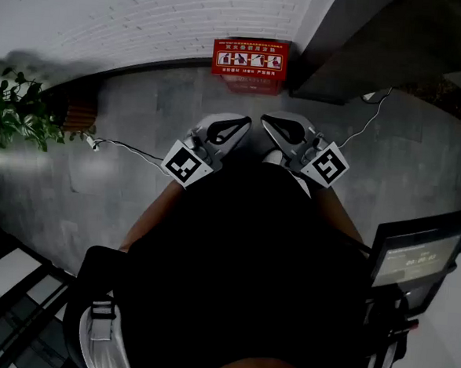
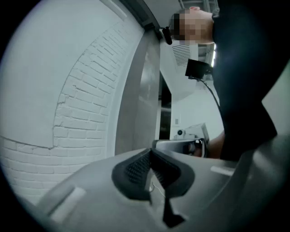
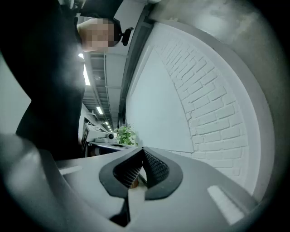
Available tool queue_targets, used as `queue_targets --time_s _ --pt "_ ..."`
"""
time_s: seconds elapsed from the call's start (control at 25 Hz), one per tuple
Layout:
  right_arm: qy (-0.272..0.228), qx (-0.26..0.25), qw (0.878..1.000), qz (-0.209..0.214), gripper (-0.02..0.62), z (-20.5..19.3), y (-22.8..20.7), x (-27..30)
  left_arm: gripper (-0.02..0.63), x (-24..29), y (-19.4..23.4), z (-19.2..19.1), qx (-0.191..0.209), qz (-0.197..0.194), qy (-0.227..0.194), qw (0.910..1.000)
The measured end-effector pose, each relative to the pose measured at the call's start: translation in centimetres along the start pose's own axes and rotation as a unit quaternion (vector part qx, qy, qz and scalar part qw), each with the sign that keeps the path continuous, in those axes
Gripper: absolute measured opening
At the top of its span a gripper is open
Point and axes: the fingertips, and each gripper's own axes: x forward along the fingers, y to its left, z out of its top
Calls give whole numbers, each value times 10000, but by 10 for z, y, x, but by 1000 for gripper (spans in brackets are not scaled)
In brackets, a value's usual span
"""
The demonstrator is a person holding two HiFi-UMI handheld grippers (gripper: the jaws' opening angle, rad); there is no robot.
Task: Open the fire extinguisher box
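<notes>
A red fire extinguisher box (image 1: 250,65) with white pictograms on its lid stands on the grey floor against the white brick wall, straight ahead in the head view. My left gripper (image 1: 246,123) and right gripper (image 1: 265,120) are held close to the person's body, well short of the box, tips nearly meeting. Both are shut with nothing between the pads. In the left gripper view the left gripper (image 2: 151,152) points along the brick wall; in the right gripper view the right gripper (image 3: 143,151) points at the wall and a distant plant (image 3: 124,134). The box shows in neither gripper view.
A potted green plant (image 1: 11,113) stands at the left by the wall. A thin white cable (image 1: 127,147) lies across the floor on the left and another cable (image 1: 362,125) on the right. A dark pillar (image 1: 382,48) rises right of the box. A screen (image 1: 414,259) sits at lower right.
</notes>
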Motion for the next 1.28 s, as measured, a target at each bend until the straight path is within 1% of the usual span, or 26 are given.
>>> queue_targets --time_s 0.2,0.32,0.4,0.56,0.76,1.08,1.28 --pt "54 140 9999 62 5 2 -10 -17 2 20 -9 -1 -19 163 -3 9999" --pt "81 176 9997 117 5 1 -18 -18 2 27 -8 -2 -178 218 -3 9996" --pt "90 224 9996 124 5 0 -21 -14 2 25 -2 -3 -263 283 0 9993" --pt "71 320 9994 129 5 -4 -14 2 2 9 6 -5 -281 335 50 9990" --pt "211 257 9994 -18 5 -18 -40 36 2 10 52 -11 -288 225 -21 9993" --pt "404 15 9980 -486 5 -15 -75 103 2 1 130 5 -263 -240 -223 9991" --pt "447 -39 9962 -741 5 -16 -89 131 2 -4 163 7 -271 -468 -250 9982"
